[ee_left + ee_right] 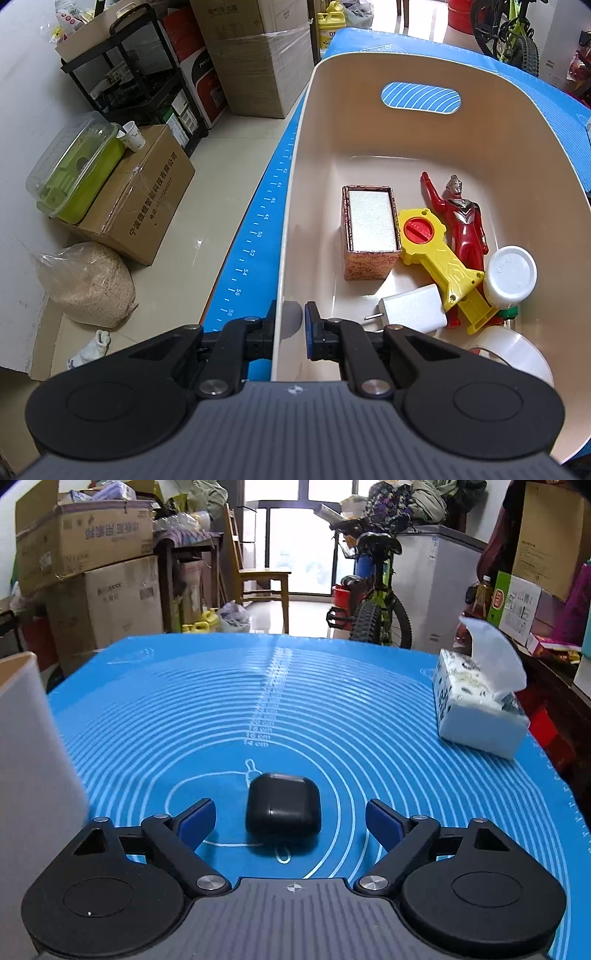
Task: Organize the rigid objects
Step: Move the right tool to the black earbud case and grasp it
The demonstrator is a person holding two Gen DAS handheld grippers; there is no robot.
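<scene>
In the left wrist view my left gripper [291, 325] is shut on the near left wall of a cream plastic bin [295, 206], one finger outside and one inside. The bin holds a patterned box [371, 232], a yellow toy key [439, 258], a red hero figure [465, 225], a white charger plug [413, 308], a white-lidded jar [509, 275] and a tape roll [517, 350]. In the right wrist view my right gripper [290, 825] is open, its fingers either side of a black earbud case [282, 805] lying on the blue mat [332, 709].
A tissue box [476, 705] stands at the mat's right. The bin's wall [33, 757] rises at the far left of the right wrist view. Cardboard boxes [140, 206], a rack, a bag of grain and a bicycle [373, 602] surround the table.
</scene>
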